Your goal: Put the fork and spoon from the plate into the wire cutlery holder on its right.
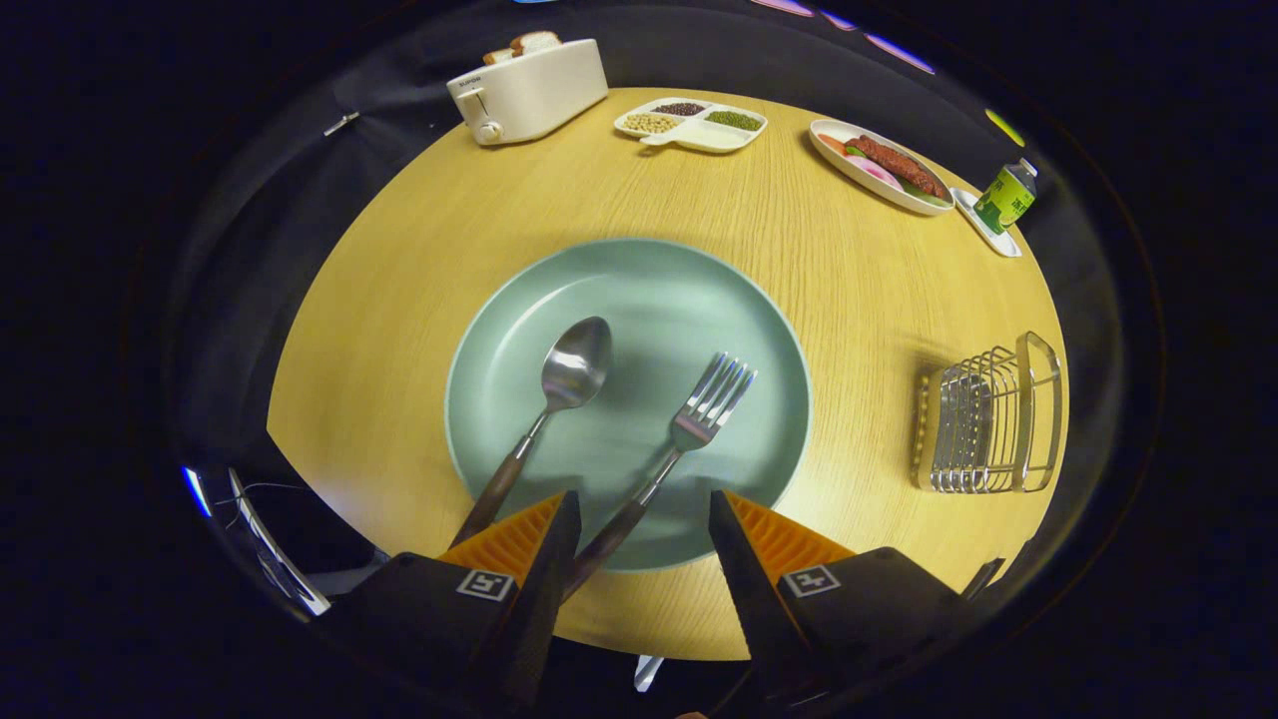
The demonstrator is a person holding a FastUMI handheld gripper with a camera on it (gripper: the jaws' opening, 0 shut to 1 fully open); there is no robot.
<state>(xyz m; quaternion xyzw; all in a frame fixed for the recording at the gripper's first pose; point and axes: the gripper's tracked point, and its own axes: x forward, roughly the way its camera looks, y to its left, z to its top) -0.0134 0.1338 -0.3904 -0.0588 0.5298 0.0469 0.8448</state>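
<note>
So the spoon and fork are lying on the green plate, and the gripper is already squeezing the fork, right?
Not squeezing. In the gripper view the gripper is open; the fork handle runs between its fingers, untouched. The spoon and fork do lie on the green plate.

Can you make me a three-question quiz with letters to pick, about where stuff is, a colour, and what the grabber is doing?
1. Where does the wire cutlery holder stand?
A. on the plate
B. on the table right of the plate
C. beside the toaster

2. What colour is the plate?
A. pale green
B. red
C. black

3. What are the gripper fingers doing?
A. shut on the spoon
B. shut on the fork
C. open, apart

Answers:
1 B: it sits on bare wood to the plate's right.
2 A: pale green around the spoon and fork.
3 C: the fork handle lies in the gap between the fingers, by the left one, unclamped.
</note>
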